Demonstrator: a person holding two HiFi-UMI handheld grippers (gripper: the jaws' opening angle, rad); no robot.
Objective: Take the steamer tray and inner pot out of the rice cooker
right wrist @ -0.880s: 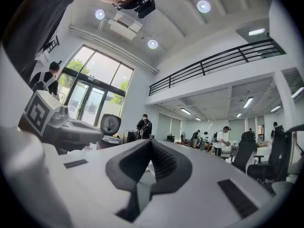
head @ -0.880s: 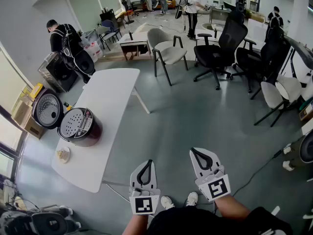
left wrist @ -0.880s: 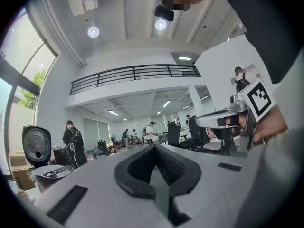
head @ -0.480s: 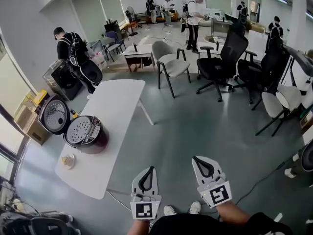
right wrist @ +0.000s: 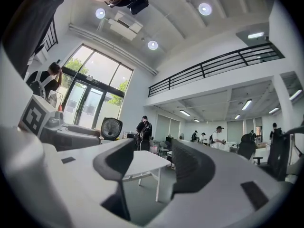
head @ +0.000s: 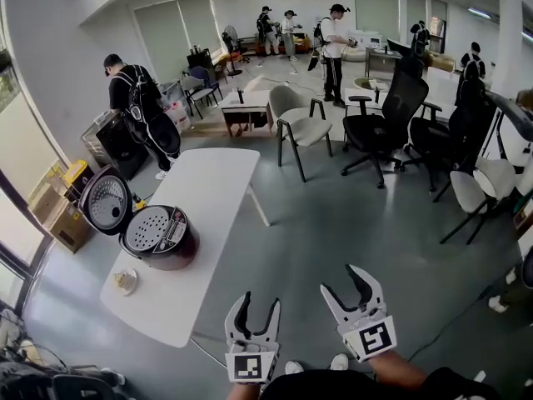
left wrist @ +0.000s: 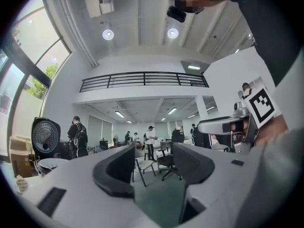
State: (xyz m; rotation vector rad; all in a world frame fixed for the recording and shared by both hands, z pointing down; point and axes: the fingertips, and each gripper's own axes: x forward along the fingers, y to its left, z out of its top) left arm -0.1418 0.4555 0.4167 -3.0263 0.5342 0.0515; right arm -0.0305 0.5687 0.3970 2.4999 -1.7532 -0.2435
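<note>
White table [head: 208, 182] with rice cooker [head: 166, 240], well apart from spread, empty left gripper [head: 259, 302] and right gripper [head: 341, 280]

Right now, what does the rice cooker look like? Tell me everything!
The rice cooker is round, with a dark reddish body. Its lid is open and stands up beside it, showing a silvery, dotted inside. A silvery steamer tray full of holes sits in its top. The cooker stands upright on the white table, near the table's left edge in the head view. Nothing else can be seen touching it.
</note>
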